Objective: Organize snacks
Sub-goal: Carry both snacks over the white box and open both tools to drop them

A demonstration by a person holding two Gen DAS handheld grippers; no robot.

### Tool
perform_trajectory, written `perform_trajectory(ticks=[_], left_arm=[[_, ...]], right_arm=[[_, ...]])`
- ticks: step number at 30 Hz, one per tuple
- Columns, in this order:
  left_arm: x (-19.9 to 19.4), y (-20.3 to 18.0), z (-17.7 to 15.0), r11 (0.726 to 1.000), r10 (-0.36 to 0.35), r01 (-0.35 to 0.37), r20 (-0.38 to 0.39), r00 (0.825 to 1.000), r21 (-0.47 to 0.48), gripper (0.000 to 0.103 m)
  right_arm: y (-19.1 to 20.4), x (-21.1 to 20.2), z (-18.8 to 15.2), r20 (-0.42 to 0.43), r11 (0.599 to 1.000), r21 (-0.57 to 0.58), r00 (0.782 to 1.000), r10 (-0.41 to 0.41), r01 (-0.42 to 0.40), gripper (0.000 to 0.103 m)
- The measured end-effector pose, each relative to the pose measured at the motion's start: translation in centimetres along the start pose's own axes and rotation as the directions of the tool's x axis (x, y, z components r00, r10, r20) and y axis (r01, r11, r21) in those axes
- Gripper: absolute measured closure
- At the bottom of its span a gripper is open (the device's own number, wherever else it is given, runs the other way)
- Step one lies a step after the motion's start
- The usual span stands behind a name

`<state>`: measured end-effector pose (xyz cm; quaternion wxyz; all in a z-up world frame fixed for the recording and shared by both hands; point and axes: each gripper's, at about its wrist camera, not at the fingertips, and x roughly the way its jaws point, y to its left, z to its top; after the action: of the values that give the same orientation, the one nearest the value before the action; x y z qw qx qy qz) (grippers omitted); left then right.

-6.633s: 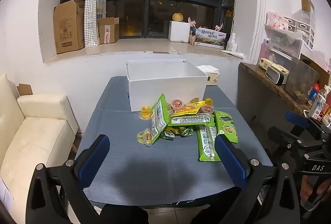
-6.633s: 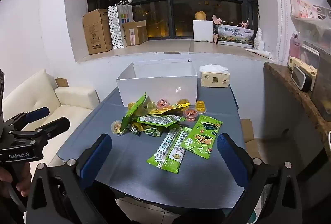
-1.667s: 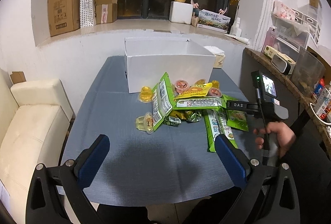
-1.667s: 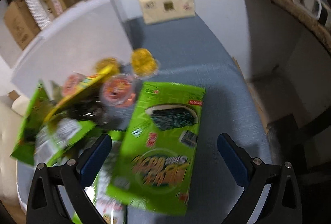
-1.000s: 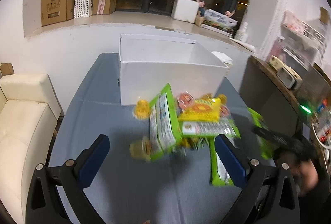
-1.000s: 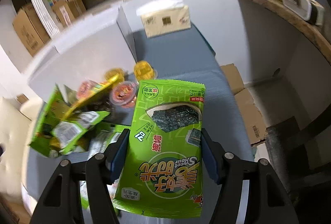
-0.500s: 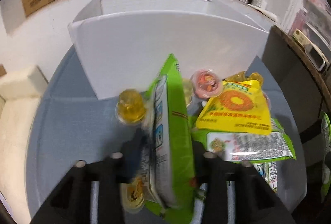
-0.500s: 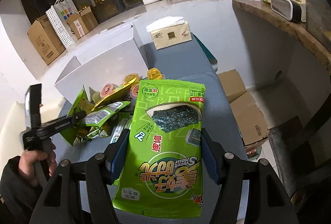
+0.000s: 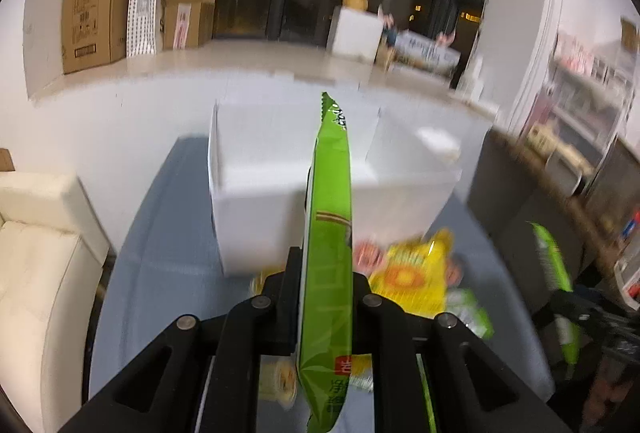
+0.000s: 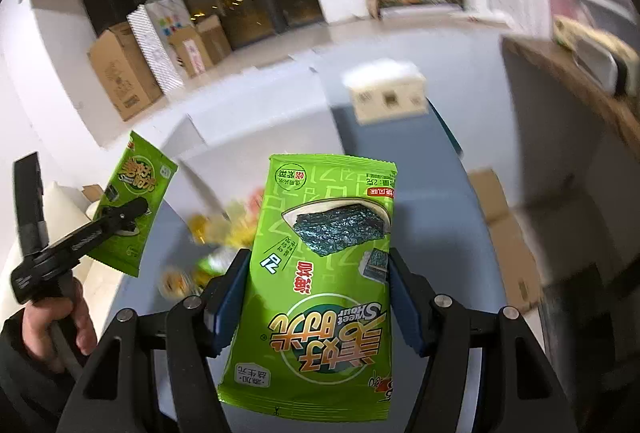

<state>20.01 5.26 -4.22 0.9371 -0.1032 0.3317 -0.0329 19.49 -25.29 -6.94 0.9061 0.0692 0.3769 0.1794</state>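
Seaweed packets [image 10: 320, 273] pinched in both hand-held grippers [image 10: 318, 297], lifted; white box [image 9: 256, 209] ahead likely receives them next.

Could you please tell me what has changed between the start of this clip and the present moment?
Both grippers, open and empty at the start, are now shut on green seaweed packets lifted off the pile: the left gripper holds one packet edge-on, the right gripper another packet face-up. The white box and the remaining snacks, such as the yellow bag, stayed on the table.
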Motion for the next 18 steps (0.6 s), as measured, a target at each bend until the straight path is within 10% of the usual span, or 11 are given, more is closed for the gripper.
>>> perform_trajectory(ticks=[8, 18], left_arm=[[4.3, 2.7, 9.0, 0.997, -0.045, 0.047, 0.033, 0.998, -0.068, 0.089], [12.4, 5.0, 11.7, 0.995, -0.004, -0.004, -0.072, 0.997, -0.101, 0.08]], right_arm=[[4.4, 6.8, 10.7, 0.042, 0.994, -0.082, 0.996, 0.082, -0.078, 0.034], [4.8, 17.4, 16.5, -0.048, 0.997, -0.05, 0.998, 0.05, -0.052, 0.029]])
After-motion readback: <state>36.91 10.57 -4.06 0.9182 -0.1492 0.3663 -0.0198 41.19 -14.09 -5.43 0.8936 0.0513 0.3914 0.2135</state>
